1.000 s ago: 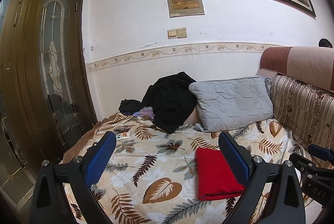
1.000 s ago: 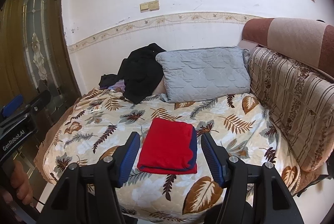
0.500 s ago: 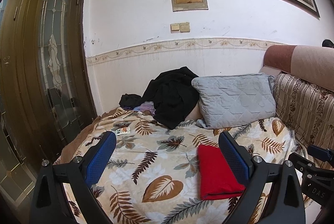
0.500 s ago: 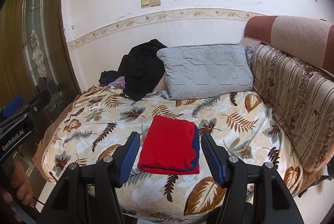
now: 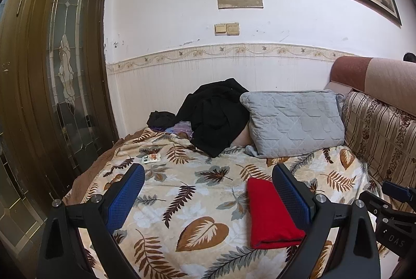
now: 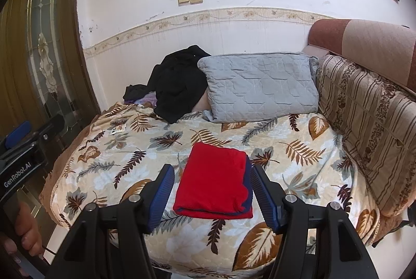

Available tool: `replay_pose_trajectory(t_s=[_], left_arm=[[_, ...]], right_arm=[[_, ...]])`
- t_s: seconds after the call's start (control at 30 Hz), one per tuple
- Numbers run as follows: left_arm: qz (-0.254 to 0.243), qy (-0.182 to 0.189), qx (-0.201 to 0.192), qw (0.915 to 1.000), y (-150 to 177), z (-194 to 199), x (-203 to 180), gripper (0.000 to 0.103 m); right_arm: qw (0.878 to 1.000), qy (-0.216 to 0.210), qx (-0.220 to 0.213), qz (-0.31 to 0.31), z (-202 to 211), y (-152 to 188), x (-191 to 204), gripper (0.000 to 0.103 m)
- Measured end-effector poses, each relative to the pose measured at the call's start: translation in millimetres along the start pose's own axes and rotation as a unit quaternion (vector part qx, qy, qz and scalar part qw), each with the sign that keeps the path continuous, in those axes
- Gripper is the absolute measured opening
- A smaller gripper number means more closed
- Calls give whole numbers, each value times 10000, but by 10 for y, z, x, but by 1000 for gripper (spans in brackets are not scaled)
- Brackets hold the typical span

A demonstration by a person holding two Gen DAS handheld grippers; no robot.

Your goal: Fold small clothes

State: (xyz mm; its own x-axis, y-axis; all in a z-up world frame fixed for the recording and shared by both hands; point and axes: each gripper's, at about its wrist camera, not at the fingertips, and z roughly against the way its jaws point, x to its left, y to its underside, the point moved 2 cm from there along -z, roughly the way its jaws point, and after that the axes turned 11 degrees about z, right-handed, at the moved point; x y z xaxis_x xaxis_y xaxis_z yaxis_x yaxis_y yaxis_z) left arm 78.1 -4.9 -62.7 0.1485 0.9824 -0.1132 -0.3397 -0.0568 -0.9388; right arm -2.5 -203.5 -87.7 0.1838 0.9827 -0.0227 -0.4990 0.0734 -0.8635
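Cloth [image 6: 213,180], red with a blue edge, lies folded flat on the leaf-print blanket [image 6: 299,149], near the front of the bed. The right gripper [image 6: 210,198] hangs in front of it with jaws spread and nothing between them. The left gripper [image 5: 208,198] is also spread and empty, with the cloth [image 5: 267,216] off to its right side. The fold looks done. The risk from here: a low finger could snag the top layer and drag the 2 colours apart, or push the soft blanket into a ridge and tip the stack. Black clothes [image 6: 176,86] sit heaped by the grey pillow [image 6: 260,86], well apart.
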Motion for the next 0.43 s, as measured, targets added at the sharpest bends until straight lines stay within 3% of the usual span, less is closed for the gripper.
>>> replay_pose_trajectory(t_s=[0.43], left_arm=[[-41,81,190,9998,21,-423,-69,98]], right_arm=[[9998,-131,150,-41,-379,-64,-102,65]])
